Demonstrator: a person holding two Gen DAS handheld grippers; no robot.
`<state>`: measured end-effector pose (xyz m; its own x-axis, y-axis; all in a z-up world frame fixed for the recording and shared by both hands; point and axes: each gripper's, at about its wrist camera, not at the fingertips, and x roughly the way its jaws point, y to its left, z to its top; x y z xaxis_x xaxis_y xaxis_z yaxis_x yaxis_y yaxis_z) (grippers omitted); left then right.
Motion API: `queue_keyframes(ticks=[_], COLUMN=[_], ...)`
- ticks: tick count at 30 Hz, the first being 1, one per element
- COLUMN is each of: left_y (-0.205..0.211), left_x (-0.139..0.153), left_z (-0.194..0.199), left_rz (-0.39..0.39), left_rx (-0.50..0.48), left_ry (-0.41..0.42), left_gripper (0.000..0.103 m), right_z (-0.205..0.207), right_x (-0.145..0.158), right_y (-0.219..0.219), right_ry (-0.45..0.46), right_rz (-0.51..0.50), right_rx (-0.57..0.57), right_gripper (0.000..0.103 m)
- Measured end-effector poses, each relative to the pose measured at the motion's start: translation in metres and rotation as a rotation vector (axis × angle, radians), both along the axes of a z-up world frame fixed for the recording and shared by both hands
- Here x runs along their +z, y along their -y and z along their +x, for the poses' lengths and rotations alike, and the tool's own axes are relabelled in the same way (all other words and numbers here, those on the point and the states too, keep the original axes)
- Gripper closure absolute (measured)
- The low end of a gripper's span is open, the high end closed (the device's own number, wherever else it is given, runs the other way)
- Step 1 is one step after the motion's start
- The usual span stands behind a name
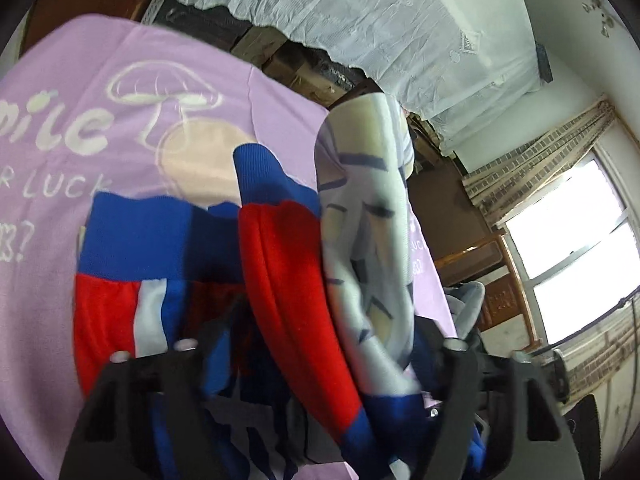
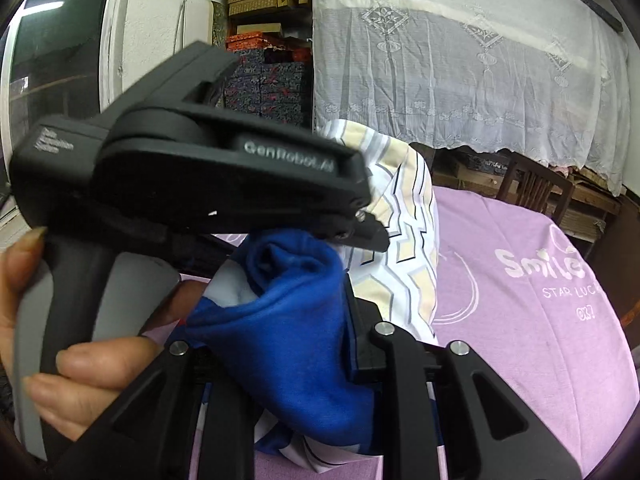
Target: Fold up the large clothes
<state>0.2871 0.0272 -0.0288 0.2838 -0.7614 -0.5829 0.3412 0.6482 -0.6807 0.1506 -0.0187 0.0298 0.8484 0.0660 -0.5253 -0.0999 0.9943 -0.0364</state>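
A bulky red, blue and white garment with a pale lining of yellow and navy lines is bunched up above a lilac printed bed sheet. Its thick rolls run between the fingers of my left gripper and hide the tips; the gripper looks shut on the fabric. In the right wrist view, a hand holds the left gripper, with the pale lining hanging from its tip. My right gripper is shut on a wad of the garment's blue cloth, just below the left gripper.
The lilac sheet spreads out to the right. Behind it hangs a white lace cover over furniture, with stacked boxes and a wooden chair nearby. A bright window with curtains shows in the left wrist view.
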Motion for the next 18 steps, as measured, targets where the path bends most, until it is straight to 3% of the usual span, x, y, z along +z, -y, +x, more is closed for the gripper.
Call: queue_keyframes(ticks=[4,12,17,18], left_y=[-0.003,-0.001,0.001,0.001], left_x=[-0.004,-0.004,-0.008,-0.009], left_z=[0.002,0.002,0.004,0.004], left_rz=[-0.003,0.007,0.008,0.007], left_rx=[0.002,0.003,-0.001,-0.002], left_ry=[0.001,0.004,-0.008,-0.010], left_gripper=[0.058,0.070,0.071,0.071], right_z=[-0.002,-0.006,-0.016,-0.021], right_x=[-0.002,-0.003,-0.003,-0.004], right_y=[-0.002,-0.001,0.000,0.000], right_ry=[-0.006,-0.013,-0.010,-0.003], right_rz=[-0.005,-0.020,-0.050,-0.071], right_rx=[0.013,0.027,0.036,0.036], right_gripper=[0.084,0.082,0.068,0.059])
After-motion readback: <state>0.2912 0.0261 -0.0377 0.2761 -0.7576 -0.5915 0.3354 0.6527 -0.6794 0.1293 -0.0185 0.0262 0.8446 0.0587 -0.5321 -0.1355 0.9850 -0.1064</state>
